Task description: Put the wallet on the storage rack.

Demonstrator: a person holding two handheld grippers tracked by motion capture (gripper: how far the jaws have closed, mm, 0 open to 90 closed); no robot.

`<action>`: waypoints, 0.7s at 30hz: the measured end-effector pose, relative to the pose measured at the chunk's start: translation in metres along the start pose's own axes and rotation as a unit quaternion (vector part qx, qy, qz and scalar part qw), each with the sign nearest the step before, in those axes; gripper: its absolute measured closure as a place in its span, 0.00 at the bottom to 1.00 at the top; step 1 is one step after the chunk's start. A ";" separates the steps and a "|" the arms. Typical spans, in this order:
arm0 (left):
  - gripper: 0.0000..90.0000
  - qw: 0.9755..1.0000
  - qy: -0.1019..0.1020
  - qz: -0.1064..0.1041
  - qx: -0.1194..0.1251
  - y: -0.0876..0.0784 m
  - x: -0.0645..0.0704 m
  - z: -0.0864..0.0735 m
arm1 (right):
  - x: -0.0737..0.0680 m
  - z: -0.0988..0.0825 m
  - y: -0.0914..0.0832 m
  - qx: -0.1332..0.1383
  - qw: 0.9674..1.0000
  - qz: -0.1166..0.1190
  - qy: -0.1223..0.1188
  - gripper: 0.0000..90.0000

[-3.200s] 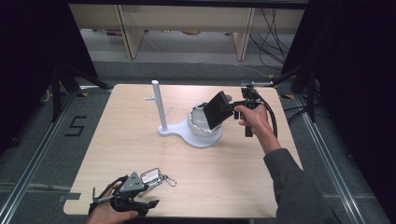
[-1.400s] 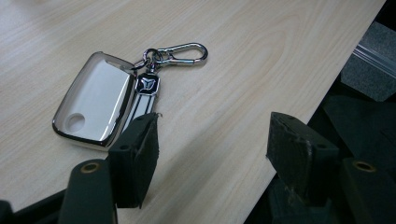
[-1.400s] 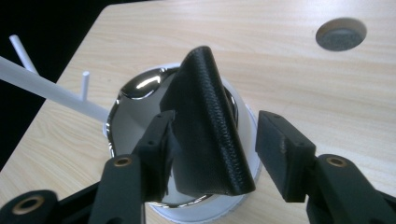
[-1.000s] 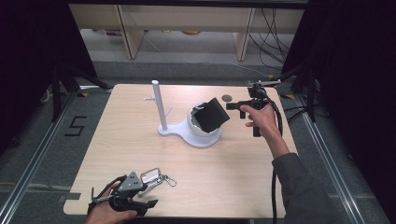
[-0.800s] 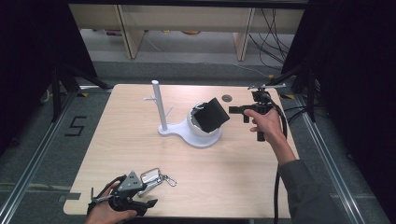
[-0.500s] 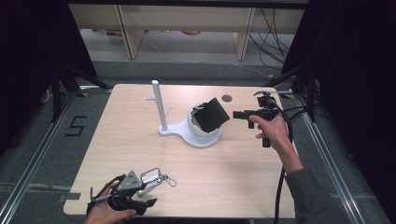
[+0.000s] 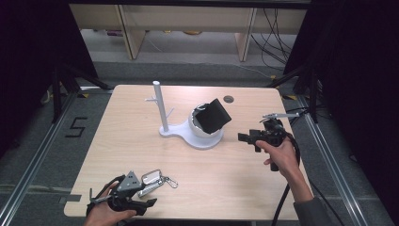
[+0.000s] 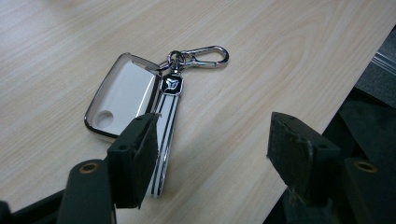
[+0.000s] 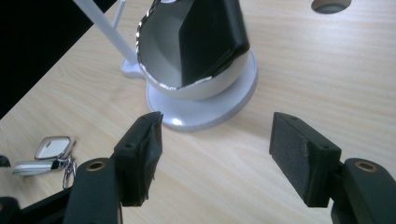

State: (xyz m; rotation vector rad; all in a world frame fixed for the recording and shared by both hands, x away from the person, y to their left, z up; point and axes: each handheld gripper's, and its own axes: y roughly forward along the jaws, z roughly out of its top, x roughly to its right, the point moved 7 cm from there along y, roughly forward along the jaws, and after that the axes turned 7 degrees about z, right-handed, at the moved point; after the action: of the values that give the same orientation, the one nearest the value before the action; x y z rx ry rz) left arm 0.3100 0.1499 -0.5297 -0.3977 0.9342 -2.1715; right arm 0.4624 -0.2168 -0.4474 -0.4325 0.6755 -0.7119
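The wooden counter (image 7: 141, 146) carries everything here, with a round cable hole (image 7: 228, 99) near its far edge. Near the middle stands a white stand (image 7: 188, 135) with a flat base, a thin upright post (image 7: 160, 106) with short pegs, and a round white bowl (image 7: 203, 127) set on the base just right of the post. A black wallet-like case (image 7: 214, 115) sits tilted in the bowl, one corner sticking up over the rim; in the right gripper view it leans against the bowl's inner wall.

The right gripper (image 7: 251, 137) hangs over the counter's right part, level and aimed leftward at the bowl, near it but apart from it. Its fingers (image 9: 140, 154) stand wide apart and have just been opening further; nothing lies between them, and through the gap the stand's base and the bowl show.

The left gripper (image 7: 141, 200) rests low at the near left edge of the counter, just beside a car key fob (image 7: 151, 177). Its fingers (image 8: 135, 158) are wide open and grip nothing. In the left gripper view the white, chrome-edged fob lies flat on the wood ahead of one finger, with a striped strap (image 8: 166, 126) alongside it and a metal clip (image 8: 205, 55) on its ring at the far end.
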 end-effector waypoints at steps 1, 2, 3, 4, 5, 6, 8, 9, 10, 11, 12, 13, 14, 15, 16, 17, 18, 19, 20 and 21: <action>0.37 1.000 0.000 0.000 0.000 0.000 0.000 0.000 | -0.005 -0.005 0.000 -0.001 1.000 0.003 0.019 0.39; 0.37 1.000 0.000 -0.001 0.001 0.000 0.000 0.000 | -0.002 -0.009 0.001 -0.003 1.000 0.004 0.001 0.39; 0.37 1.000 0.000 -0.001 0.001 0.000 0.000 0.000 | -0.002 -0.009 0.001 -0.003 1.000 0.004 0.001 0.39; 0.37 1.000 0.001 0.002 -0.001 0.000 -0.001 0.000 | -0.004 -0.018 0.003 0.001 1.000 0.007 0.001 0.39; 0.37 1.000 0.008 0.000 -0.005 -0.001 -0.002 -0.001 | -0.004 -0.022 0.004 0.002 1.000 0.011 0.001 0.39; 0.37 1.000 0.011 0.005 -0.008 -0.001 -0.004 -0.001 | -0.004 -0.022 0.004 0.002 1.000 0.011 0.001 0.39; 0.37 1.000 0.007 0.000 -0.005 -0.001 -0.003 -0.001 | -0.005 -0.031 0.005 0.000 1.000 0.014 0.002 0.39; 0.37 1.000 0.006 0.001 -0.005 -0.001 -0.003 0.000 | -0.005 -0.035 0.007 0.002 1.000 0.013 0.003 0.39; 0.37 1.000 0.007 0.001 -0.005 -0.001 -0.003 0.000 | -0.004 -0.041 0.008 -0.009 1.000 0.009 0.003 0.38; 0.37 1.000 0.009 0.001 -0.006 -0.001 -0.003 0.000 | -0.004 -0.048 0.010 -0.010 1.000 0.014 0.006 0.38; 0.37 1.000 0.007 0.002 -0.004 -0.001 -0.004 0.000 | -0.003 -0.051 0.011 -0.012 1.000 0.012 0.009 0.38; 0.37 1.000 0.009 0.008 -0.005 0.000 -0.005 0.001 | -0.004 -0.055 0.012 -0.014 1.000 0.016 0.008 0.38; 0.37 1.000 0.010 0.008 -0.003 0.000 -0.006 0.002 | -0.004 -0.058 0.013 -0.015 1.000 0.015 0.009 0.38; 0.37 1.000 0.010 0.008 -0.003 0.000 -0.006 0.002 | -0.004 -0.058 0.013 -0.015 1.000 0.015 0.009 0.38; 0.37 1.000 0.010 0.004 -0.003 0.000 -0.005 0.002 | -0.004 -0.061 0.014 -0.016 1.000 0.013 0.007 0.38; 0.37 1.000 0.011 0.005 -0.003 0.000 -0.005 0.002 | -0.005 -0.067 0.016 -0.020 1.000 0.011 0.002 0.37; 0.37 1.000 0.012 0.005 -0.003 0.000 -0.005 0.003 | -0.005 -0.069 0.018 -0.021 1.000 0.005 -0.002 0.37; 0.37 1.000 0.012 0.005 -0.004 0.001 -0.006 0.003 | -0.007 -0.071 0.019 -0.021 1.000 0.005 -0.003 0.37; 0.37 1.000 0.014 0.010 -0.007 0.001 -0.007 0.003 | -0.008 -0.073 0.020 -0.022 1.000 0.003 -0.005 0.37; 0.37 1.000 0.015 0.011 -0.007 0.001 -0.008 0.003 | -0.010 -0.075 0.021 -0.022 1.000 0.004 -0.008 0.37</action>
State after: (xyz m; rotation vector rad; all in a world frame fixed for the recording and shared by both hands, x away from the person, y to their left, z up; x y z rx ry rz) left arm 0.3170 0.1536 -0.5286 -0.3600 0.9665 -2.1584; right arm 0.4142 -0.2058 -0.5089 -0.4758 0.6779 -0.6855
